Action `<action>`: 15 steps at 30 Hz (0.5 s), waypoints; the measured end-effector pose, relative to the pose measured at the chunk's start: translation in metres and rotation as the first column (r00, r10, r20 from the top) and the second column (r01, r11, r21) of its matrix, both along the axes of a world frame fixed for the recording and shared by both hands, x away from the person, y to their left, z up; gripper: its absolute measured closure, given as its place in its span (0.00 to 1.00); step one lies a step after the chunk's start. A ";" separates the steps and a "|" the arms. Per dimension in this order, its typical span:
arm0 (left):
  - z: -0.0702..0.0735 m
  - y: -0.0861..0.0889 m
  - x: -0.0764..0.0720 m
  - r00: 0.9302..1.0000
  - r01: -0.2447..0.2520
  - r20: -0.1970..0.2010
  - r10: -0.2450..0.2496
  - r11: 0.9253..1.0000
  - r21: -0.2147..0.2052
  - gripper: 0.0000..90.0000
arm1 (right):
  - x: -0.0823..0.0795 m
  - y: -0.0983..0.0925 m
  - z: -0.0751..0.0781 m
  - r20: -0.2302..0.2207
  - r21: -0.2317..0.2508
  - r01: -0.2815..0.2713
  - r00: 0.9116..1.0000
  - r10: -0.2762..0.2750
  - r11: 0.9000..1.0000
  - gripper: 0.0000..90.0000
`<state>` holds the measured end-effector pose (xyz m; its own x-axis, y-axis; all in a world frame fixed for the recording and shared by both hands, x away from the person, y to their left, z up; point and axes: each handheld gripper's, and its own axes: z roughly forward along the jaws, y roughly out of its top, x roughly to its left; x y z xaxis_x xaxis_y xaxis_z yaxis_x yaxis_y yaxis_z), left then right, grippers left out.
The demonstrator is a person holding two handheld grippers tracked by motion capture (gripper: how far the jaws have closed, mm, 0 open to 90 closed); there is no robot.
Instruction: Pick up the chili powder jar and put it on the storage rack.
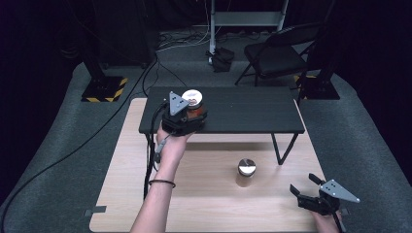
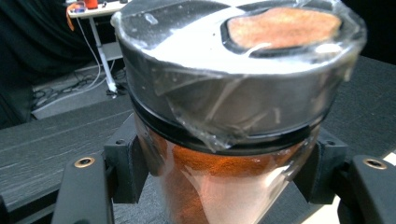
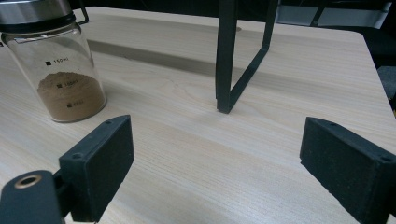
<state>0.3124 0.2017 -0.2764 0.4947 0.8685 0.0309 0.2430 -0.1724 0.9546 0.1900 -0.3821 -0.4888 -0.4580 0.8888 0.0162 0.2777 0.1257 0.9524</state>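
Two spice jars: the left gripper (image 1: 187, 116) clasps one, holding red-orange powder (image 2: 224, 140), over the black shelf's (image 1: 243, 114) nine o'clock end, its base cut off; the other, of brown powder (image 1: 246, 173), stands at the wooden table's (image 1: 204, 204) centre. Right gripper (image 1: 305, 187) gapes at four o'clock

Dark studio lab: black curtains (image 1: 43, 29), floor cables (image 1: 87, 141).
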 end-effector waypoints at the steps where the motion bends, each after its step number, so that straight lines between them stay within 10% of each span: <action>1: 0.000 -0.001 0.001 1.000 -0.005 -0.004 0.005 1.000 0.001 0.35 | 0.000 0.000 0.000 0.000 -0.002 -0.001 1.000 0.001 1.000 0.10; 15: -0.003 -0.003 0.011 1.000 -0.023 -0.016 0.023 1.000 -0.003 0.34 | 0.000 0.000 0.000 0.000 -0.002 -0.002 1.000 0.002 1.000 0.10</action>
